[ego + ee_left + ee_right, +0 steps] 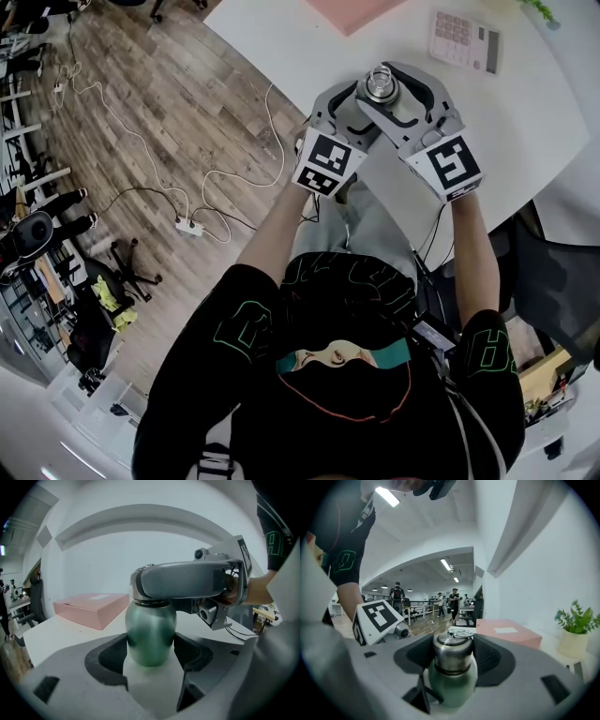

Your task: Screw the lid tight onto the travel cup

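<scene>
Travel cup (151,630) stands clamped by its green body in left tool (151,645), lid (451,649) clamped in right tool (453,655).

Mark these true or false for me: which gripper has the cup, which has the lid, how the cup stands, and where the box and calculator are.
1. The left gripper is clamped on the green body of the cup. True.
2. The right gripper hangs open, clear of the lid. False: its jaws are closed on the steel lid.
3. The cup lies on its side. False: it is upright, lid on top.
4. A pink box sits on the table beyond the cup. True.
5. The calculator is on the floor. False: it lies on the table.
</scene>
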A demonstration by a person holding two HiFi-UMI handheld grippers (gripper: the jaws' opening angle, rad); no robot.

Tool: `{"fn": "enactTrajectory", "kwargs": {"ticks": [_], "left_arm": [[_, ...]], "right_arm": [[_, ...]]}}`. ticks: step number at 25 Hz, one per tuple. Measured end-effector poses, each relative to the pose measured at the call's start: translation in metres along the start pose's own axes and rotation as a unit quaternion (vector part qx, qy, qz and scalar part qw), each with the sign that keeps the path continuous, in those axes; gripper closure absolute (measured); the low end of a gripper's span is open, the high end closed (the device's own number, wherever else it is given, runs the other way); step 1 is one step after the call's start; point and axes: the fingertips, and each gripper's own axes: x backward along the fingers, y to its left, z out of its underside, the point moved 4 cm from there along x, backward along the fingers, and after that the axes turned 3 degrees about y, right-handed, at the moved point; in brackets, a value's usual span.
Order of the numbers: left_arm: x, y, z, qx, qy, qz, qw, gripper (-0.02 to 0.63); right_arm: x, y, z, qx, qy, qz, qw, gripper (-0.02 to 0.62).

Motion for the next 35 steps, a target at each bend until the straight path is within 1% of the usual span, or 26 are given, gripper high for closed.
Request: {"fn": "enactTrajectory", "kwargs": {"ticks": [3,5,7,9,11,15,17,21,24,27,29,33,35], "left_arm": [[0.001,0.0,-0.001,0.001,-0.001,0.0,1.0,0.282],[0.002,0.0,-0.002,0.001,-0.001,-0.001,1.0,0.282],[0.002,0.0,-0.002,0.001,-0.001,-0.001,1.0,0.282],[0.001,0.0,-0.001,0.002,-0.001,0.0,1.0,0.282],[0.0,-0.001,-0.001,0.003,-0.001,0.0,1.0,0.282],[0.0,-0.001,0.0,0.004,0.0,0.0,1.0,0.282],[-0.001,0.0,0.001,0.004,0.001,0.001,1.0,0.282],[-0.001,0.002,0.002,0.005,0.002,0.002,1.0,0.284],[-0.001,0.001,0.002,0.006,0.002,0.002,1.0,0.284],[-0.001,0.0,0.003,0.005,0.003,0.003,1.0,0.284],[-0.002,0.0,0.003,0.004,0.003,0.003,1.0,0.284],[-0.002,0.002,0.003,0.005,0.004,0.005,1.0,0.284],[-0.002,0.0,0.002,0.004,0.004,0.005,1.0,0.284]], "right_arm": [[0.001,0.002,-0.001,0.002,-0.017,0.062,0.998,0.33],[0.001,0.004,-0.002,-0.004,-0.024,0.11,0.994,0.328],[0.0,0.005,-0.002,-0.018,-0.027,0.147,0.989,0.328],[-0.001,0.005,-0.001,-0.03,-0.031,0.159,0.986,0.328],[-0.001,0.004,0.0,-0.034,-0.023,0.148,0.988,0.325],[0.003,0.004,-0.004,-0.023,-0.015,0.113,0.993,0.312],[0.004,0.003,-0.005,-0.015,-0.01,0.085,0.996,0.307],[0.003,0.0,-0.004,-0.005,0.002,0.012,1.0,0.288],[0.003,-0.004,-0.002,-0.006,0.013,-0.048,0.999,0.284],[0.002,-0.011,0.003,-0.008,0.022,-0.103,0.994,0.284],[0.002,-0.013,0.005,-0.011,0.03,-0.143,0.989,0.284],[-0.001,-0.014,-0.002,-0.025,0.023,-0.228,0.973,0.291],[-0.001,-0.014,-0.005,-0.033,0.02,-0.257,0.966,0.296]]}}
